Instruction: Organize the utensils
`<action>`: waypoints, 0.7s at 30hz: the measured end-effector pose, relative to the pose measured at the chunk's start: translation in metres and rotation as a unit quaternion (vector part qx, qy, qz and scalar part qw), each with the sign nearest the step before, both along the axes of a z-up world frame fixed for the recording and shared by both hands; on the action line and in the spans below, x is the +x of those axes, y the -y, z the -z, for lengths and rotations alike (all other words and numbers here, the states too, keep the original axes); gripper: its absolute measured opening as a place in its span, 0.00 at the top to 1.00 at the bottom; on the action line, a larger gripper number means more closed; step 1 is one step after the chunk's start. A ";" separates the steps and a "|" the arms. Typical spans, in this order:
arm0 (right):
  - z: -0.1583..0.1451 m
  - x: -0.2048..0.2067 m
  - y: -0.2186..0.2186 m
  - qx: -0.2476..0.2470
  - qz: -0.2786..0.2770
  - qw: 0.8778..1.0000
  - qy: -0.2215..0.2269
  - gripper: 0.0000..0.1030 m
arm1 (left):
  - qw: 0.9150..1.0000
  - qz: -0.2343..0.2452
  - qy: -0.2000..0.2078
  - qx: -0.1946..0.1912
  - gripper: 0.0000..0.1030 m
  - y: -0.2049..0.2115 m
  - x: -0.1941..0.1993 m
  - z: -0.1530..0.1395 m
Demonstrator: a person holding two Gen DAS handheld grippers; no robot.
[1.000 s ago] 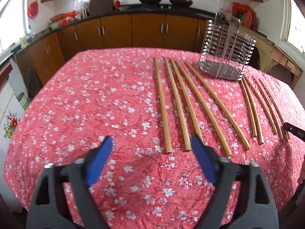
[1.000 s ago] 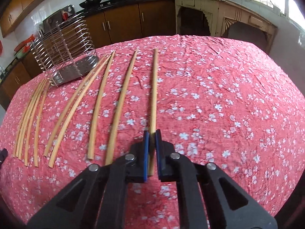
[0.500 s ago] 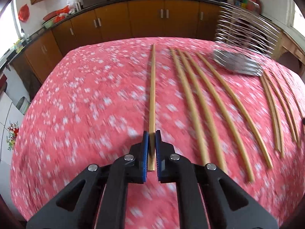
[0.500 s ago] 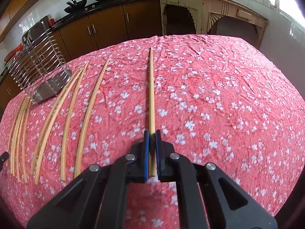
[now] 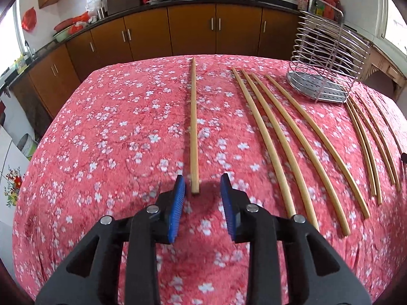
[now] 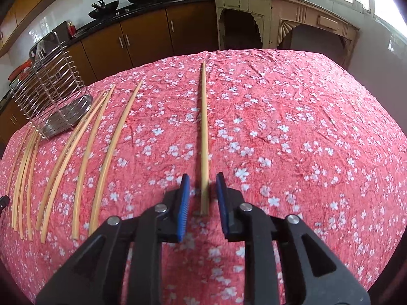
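Observation:
A long bamboo chopstick [image 5: 193, 127] lies alone on the red floral tablecloth, left of the row. My left gripper [image 5: 203, 186] is open, its blue pads either side of the stick's near end, not touching. In the right wrist view another single chopstick [image 6: 204, 137] lies apart at the right. My right gripper [image 6: 202, 186] is open around its near end. Several more long chopsticks [image 5: 287, 137] lie side by side, and several thinner ones [image 5: 368, 139] further right. A wire utensil holder [image 5: 328, 63] stands at the back; it also shows in the right wrist view [image 6: 51, 86].
The table [image 6: 305, 127] is covered by the red flowered cloth and drops off at its rounded edges. Brown kitchen cabinets [image 5: 193, 33] with pans on the counter run behind it. A cream wooden sideboard [image 6: 285, 17] stands at the back right.
Both grippers were shut on their chopsticks half a second ago and have now opened, leaving the sticks lying on the cloth apart from the row.

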State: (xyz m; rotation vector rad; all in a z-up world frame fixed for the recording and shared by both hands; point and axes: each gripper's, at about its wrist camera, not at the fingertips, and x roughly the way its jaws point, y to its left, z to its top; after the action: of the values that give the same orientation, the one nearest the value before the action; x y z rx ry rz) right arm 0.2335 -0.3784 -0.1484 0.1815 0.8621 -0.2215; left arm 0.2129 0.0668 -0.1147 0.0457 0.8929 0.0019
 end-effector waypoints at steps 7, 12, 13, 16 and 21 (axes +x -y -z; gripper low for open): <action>0.002 -0.008 -0.005 -0.015 0.001 1.000 0.005 0.78 | 1.000 -0.014 0.000 -0.008 0.77 -0.002 -0.004 -0.001; 0.002 -0.011 -0.006 -0.012 0.001 1.000 0.008 0.92 | 1.000 -0.025 0.001 0.000 0.93 -0.002 -0.007 -0.001; 0.002 -0.012 -0.005 -0.010 0.000 1.000 0.008 0.92 | 1.000 -0.025 0.001 0.000 0.93 -0.003 -0.007 -0.001; -0.001 -0.019 -0.006 -0.009 -0.005 1.000 0.016 0.93 | 1.000 -0.023 0.000 -0.001 0.93 -0.004 -0.009 -0.001; -0.023 -0.039 -0.009 -0.031 -0.008 0.998 0.056 0.93 | 0.999 -0.022 0.028 -0.003 0.93 -0.011 -0.025 -0.017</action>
State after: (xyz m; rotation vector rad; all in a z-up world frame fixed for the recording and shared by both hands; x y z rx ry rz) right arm 0.1946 -0.3696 -0.1252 0.1284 0.7436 -0.2201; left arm 0.1874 0.0783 -0.0981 0.0206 0.8384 0.0421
